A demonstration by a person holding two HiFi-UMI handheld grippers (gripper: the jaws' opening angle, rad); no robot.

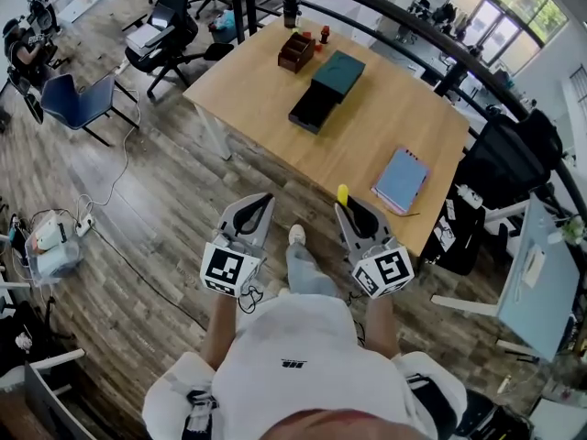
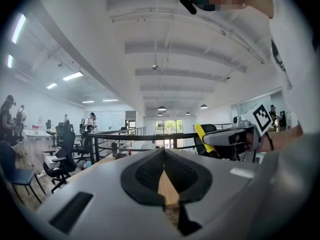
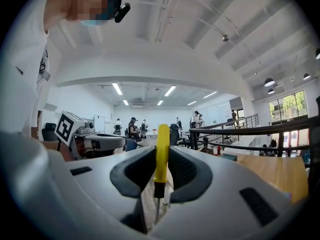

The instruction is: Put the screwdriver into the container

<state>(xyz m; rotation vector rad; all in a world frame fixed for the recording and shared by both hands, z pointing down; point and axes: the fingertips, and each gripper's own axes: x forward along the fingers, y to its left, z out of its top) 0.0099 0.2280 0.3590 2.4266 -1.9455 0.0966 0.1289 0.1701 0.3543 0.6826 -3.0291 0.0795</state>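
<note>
While the worktop point(image 1: 394, 122) lies well ahead, upper centre, the right tongs point(image 1: 345, 209) clamp the screwdriver point(image 1: 342, 193) for carrying; the left tongs point(image 1: 264, 202) are together, empty.

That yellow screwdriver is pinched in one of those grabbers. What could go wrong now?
The screwdriver stands upright between the jaws of the right gripper, held only by its slim handle; it could tilt or slip out. The table holds both a brown box and a dark box, so it might land in the wrong one.
</note>
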